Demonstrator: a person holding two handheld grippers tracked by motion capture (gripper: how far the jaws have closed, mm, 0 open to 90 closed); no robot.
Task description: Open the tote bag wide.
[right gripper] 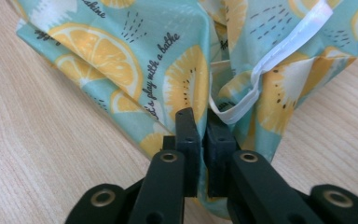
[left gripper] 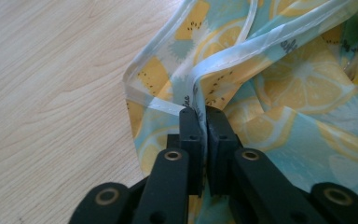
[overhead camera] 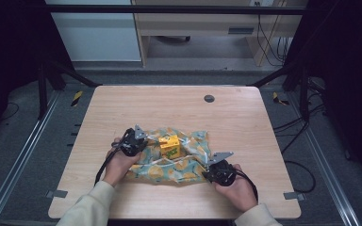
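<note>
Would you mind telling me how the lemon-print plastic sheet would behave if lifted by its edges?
The lemon-print plastic sheet probably sags limply, since it lies crumpled and folded. Its glossy surface may slip. The small yellow carton on it could tip.

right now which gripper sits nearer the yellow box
The left gripper, clamped on the lemon-print cloth right beside the yellow box. The right gripper grips the cloth's near edge, farther off.

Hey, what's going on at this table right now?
A person works a lemon-print teal plastic sheet on the wooden table, a gripper in each hand. The left gripper is shut on the sheet's white-hemmed edge, the right gripper on a fold at the opposite side. A small yellow carton sits on the sheet between them.
</note>
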